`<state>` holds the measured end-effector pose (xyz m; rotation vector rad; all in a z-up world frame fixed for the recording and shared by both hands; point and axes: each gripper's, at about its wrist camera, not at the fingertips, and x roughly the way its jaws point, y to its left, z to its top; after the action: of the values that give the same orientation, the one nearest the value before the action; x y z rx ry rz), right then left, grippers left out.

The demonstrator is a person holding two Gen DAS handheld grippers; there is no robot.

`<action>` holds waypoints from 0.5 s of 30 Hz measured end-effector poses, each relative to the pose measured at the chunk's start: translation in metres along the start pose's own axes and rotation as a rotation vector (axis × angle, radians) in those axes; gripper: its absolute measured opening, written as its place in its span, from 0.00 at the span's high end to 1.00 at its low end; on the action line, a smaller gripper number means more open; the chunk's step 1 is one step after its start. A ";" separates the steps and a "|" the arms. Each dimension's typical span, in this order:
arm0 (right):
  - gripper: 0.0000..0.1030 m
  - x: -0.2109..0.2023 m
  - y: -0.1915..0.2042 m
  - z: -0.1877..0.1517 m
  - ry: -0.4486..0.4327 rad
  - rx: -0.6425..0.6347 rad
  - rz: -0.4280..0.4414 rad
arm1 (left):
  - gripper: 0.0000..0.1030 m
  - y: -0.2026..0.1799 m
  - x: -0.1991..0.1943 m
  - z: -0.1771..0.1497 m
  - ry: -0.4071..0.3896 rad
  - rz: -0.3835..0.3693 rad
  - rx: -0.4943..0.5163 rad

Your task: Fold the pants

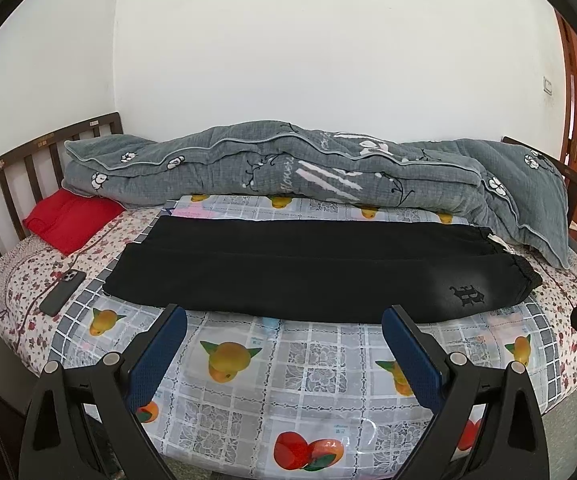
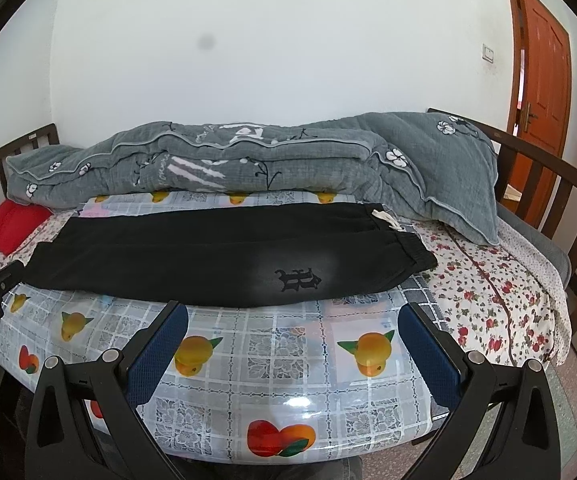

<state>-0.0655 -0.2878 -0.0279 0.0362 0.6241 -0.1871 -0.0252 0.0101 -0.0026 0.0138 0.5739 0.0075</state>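
Pants [image 1: 312, 272] [image 2: 224, 258]: black, laid flat lengthwise across the fruit-print sheet [image 1: 308, 364] [image 2: 288, 360], legs side by side, near leg overlapping the far one. Elastic waistband at right end, white drawstring showing there. Dark gothic logo on a faded patch near the waistband, on the near leg. Cuffs at sheet's left end. Unfolded.

Black pants [image 1: 288, 272] bearing a dark gothic emblem [image 2: 298, 279]. Clear plastic sheet [image 1: 288, 380] printed with a grey-white grid and orange fruit. Bedsheet [image 2: 488, 300] patterned with red flowers. Grey quilt [image 1: 272, 168] with white blossoms. Red cloth [image 1: 72, 216] at the bed's left edge.
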 end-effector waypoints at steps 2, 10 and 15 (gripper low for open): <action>0.00 -0.001 0.001 0.000 -0.002 -0.003 0.000 | 0.04 0.000 0.000 0.000 0.000 0.001 -0.001; 0.00 -0.007 0.003 0.000 -0.016 -0.013 0.004 | 0.04 0.000 0.000 0.001 0.000 0.001 -0.001; 0.00 -0.010 0.008 -0.001 -0.027 -0.021 0.008 | 0.04 0.001 0.000 0.001 0.000 -0.001 -0.002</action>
<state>-0.0726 -0.2786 -0.0226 0.0155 0.5993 -0.1730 -0.0252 0.0110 -0.0019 0.0114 0.5738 0.0071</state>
